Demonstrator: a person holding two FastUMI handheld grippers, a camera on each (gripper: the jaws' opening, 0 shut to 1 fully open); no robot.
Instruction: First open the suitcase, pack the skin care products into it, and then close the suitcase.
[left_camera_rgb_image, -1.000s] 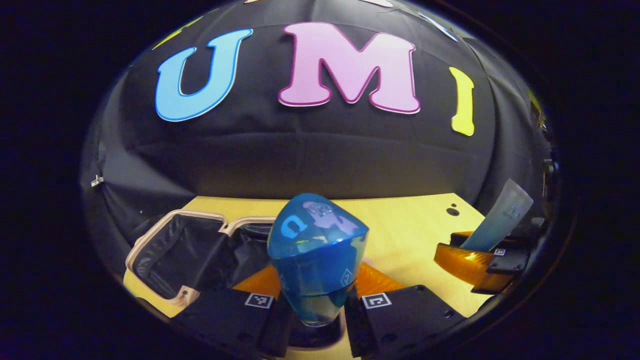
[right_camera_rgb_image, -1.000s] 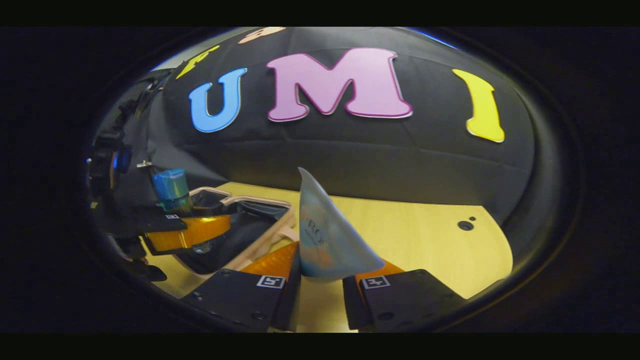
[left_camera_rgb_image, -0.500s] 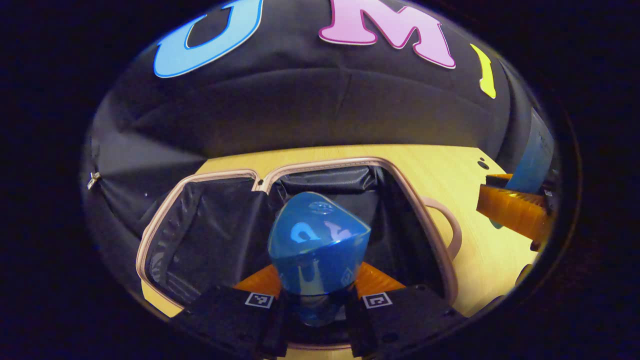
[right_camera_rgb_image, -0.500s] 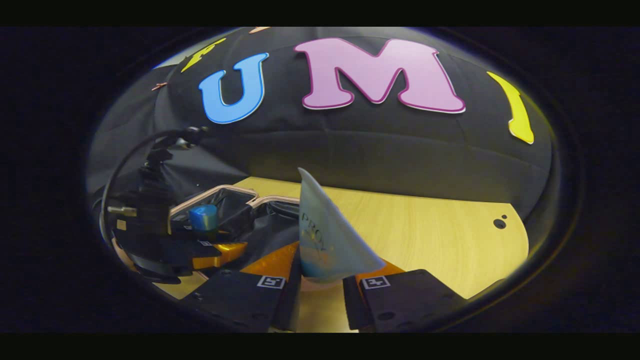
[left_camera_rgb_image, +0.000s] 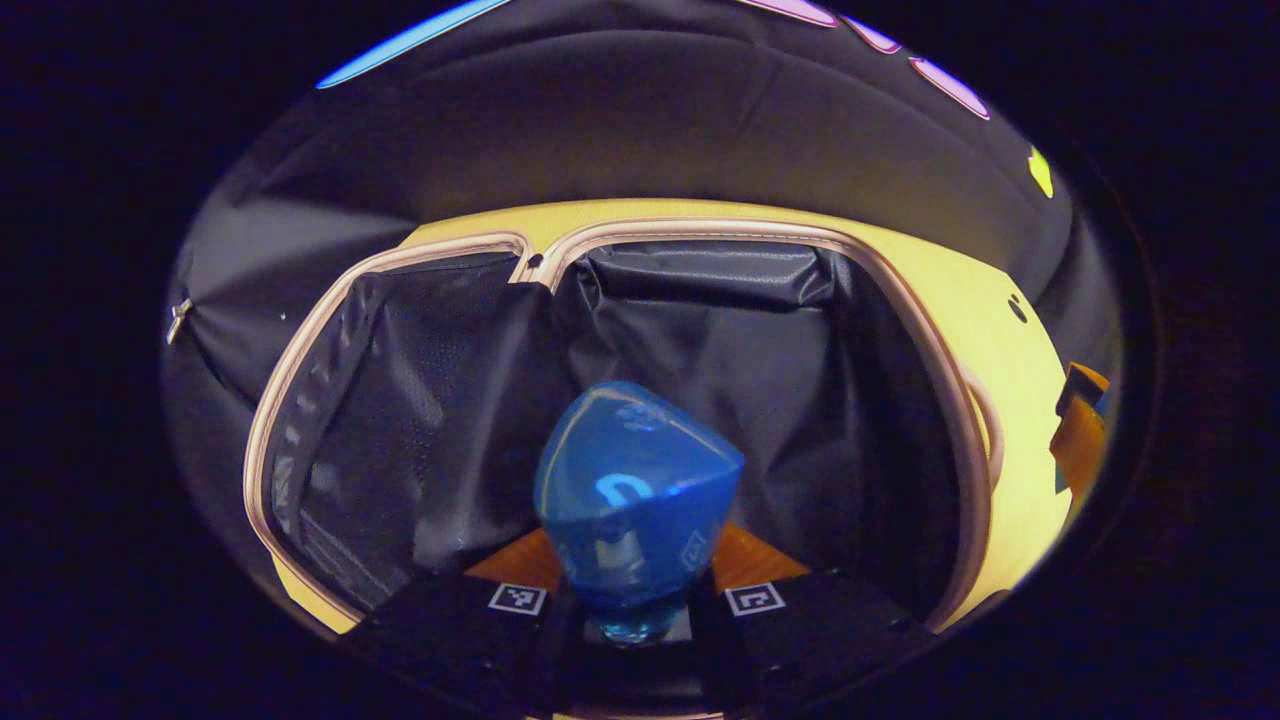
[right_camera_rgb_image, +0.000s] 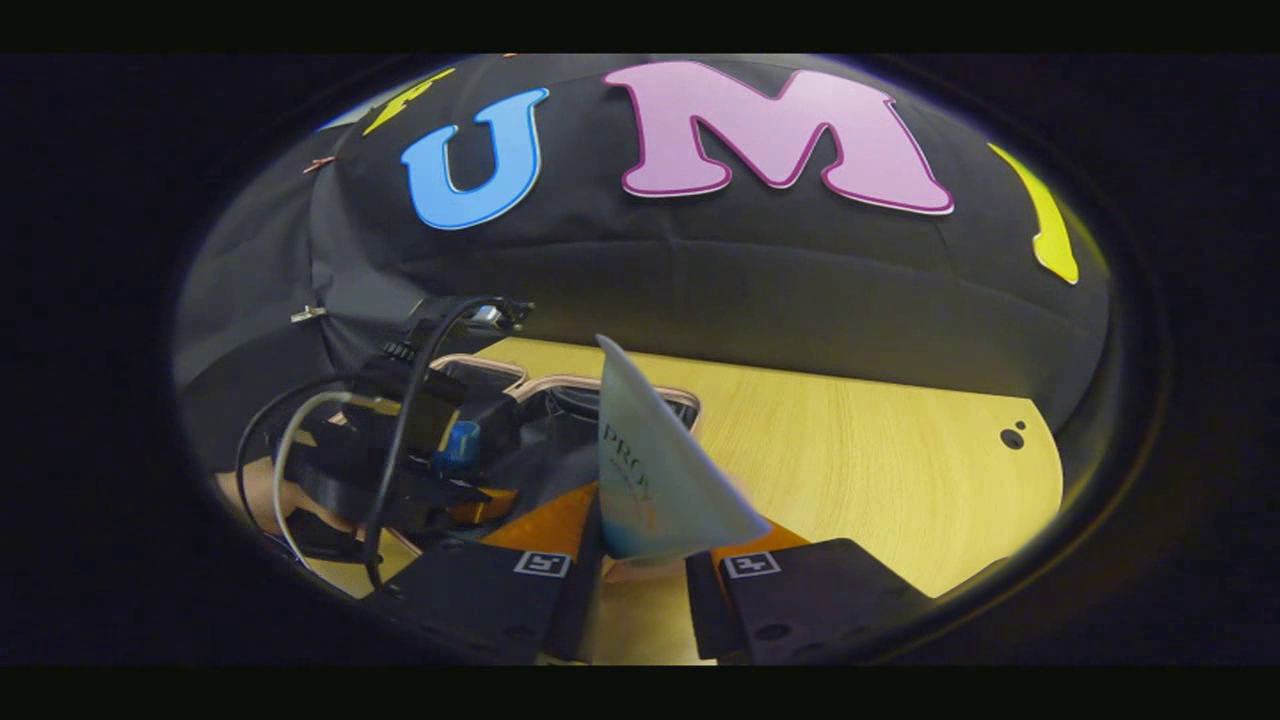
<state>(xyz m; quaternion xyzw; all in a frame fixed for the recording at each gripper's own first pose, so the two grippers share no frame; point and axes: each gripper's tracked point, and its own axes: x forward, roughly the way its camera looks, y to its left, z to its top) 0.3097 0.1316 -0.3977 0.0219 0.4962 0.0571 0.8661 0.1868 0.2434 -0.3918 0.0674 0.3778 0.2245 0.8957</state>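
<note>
Suitcase (left_camera_rgb_image: 620, 300) — lying open on the worktop (right_camera_rgb_image: 870, 450), its dark lined halves facing up toward its left edge. We hold the left gripper (left_camera_rgb_image: 633, 600) above the right-hand half, jaws pinching a blue bottle (left_camera_rgb_image: 635, 500) by its lower part. The right gripper (right_camera_rgb_image: 635, 565) waits over the worktop just beside the case, jaws pinching a pale tube (right_camera_rgb_image: 650, 470) that stands upright between them. We judge the packing step to be in hand — opening looks done, closing is not yet begun. The next move calls for lowering the bottle onto the lining, then spreading the jaws; the tube would follow.
</note>
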